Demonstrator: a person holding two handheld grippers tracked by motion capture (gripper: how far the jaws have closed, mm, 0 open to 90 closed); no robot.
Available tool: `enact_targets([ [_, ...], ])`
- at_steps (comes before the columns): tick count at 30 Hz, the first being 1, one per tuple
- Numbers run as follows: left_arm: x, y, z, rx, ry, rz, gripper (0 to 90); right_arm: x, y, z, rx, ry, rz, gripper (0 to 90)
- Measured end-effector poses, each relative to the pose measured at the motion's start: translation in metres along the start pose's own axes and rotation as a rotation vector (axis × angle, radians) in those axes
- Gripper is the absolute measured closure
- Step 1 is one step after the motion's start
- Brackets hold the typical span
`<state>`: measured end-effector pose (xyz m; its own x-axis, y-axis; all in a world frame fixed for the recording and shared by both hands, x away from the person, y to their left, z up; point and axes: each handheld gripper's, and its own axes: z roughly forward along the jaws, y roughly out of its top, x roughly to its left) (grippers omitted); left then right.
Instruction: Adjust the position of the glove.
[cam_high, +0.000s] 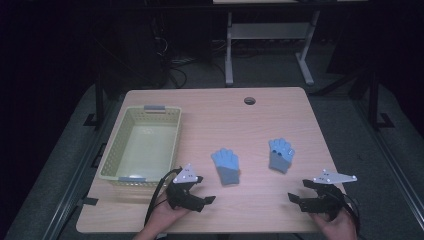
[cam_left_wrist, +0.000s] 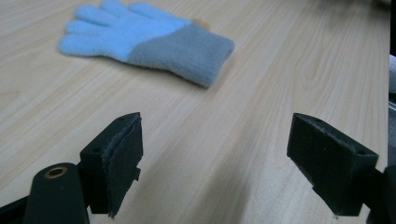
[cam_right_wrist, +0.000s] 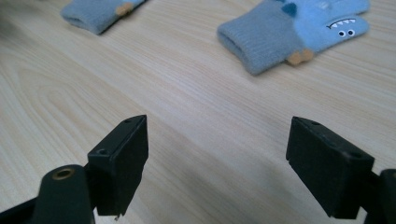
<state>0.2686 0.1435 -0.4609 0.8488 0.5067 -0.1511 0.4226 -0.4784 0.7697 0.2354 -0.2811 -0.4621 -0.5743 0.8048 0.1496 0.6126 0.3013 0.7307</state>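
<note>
High view, table: a wooden table (cam_high: 280, 125) carries a pale green basket (cam_high: 112, 155) at its left side and two blue gloves, the left glove (cam_high: 226, 166) and the right glove (cam_high: 280, 155), lying apart near the middle.
High view, grippers: the left gripper (cam_high: 204, 190) and right gripper (cam_high: 299, 191) sit near the front edge, each held in a hand, jaws spread.
Left gripper view: jaws spread wide over bare wood; the left glove (cam_left_wrist: 149, 39) lies flat ahead, untouched.
Right gripper view: jaws spread wide, holding nothing; the right glove (cam_right_wrist: 292, 30), printed with eyes and teeth, lies ahead, with the other glove's cuff (cam_right_wrist: 95, 14) at upper left.
</note>
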Motion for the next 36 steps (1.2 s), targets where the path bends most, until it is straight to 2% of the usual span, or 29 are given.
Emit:
enact_targets([
  [8,0.002,0.0,-0.003,-0.007,0.018,0.007,18.1,0.003,0.0,-0.003,-0.012,-0.014,-0.004,20.0],
  [16,0.0,0.0,-0.006,-0.025,0.019,0.02,18.1,0.006,0.007,0.005,-0.001,-0.016,-0.018,19.6],
  [18,-0.001,0.0,-0.005,-0.035,0.015,0.005,18.1,0.008,0.012,0.009,0.002,-0.007,-0.03,19.5],
  [23,-0.002,-0.001,-0.005,-0.034,0.016,0.006,18.1,0.009,0.02,0.013,0.004,-0.001,-0.044,19.6],
  [31,-0.003,-0.001,-0.007,-0.044,0.015,0.0,18.1,0.003,0.042,0.024,0.036,0.001,-0.057,20.5],
  [32,-0.003,-0.001,-0.007,-0.04,0.021,0.009,18.1,0.0,0.05,0.026,0.045,-0.005,-0.062,20.9],
  [36,-0.005,-0.001,-0.009,-0.049,0.025,0.011,18.1,-0.006,0.064,0.024,0.053,-0.014,-0.072,21.5],
])
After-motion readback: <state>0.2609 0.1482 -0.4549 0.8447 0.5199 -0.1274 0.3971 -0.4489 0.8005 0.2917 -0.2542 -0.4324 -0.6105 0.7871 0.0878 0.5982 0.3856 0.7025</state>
